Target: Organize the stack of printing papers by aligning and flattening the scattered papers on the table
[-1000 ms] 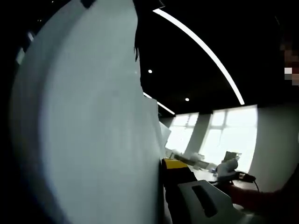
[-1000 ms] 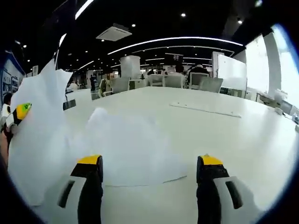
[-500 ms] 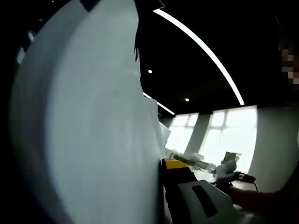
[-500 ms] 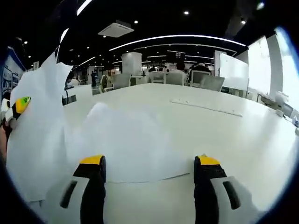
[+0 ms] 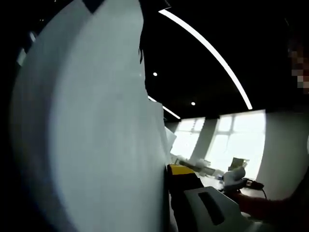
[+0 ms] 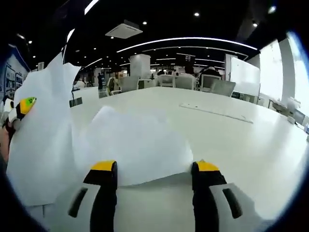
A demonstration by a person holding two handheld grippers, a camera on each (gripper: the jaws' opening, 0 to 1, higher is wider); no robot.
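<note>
Across the white desk (image 6: 231, 140) your open right gripper (image 6: 153, 169) had edged up to the paper (image 6: 140, 145); left gripper (image 5: 186, 181) held a raised sheet (image 5: 101, 135).

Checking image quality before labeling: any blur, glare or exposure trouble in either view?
Left gripper view: a lifted paper sheet sits right against the lens, soft and out of focus; windows behind are blown out, ceiling near black. Right gripper view: sharper, evenly lit white table, paper on it low-contrast against it, strong fisheye bending of the ceiling lights, window at right overexposed.
</note>
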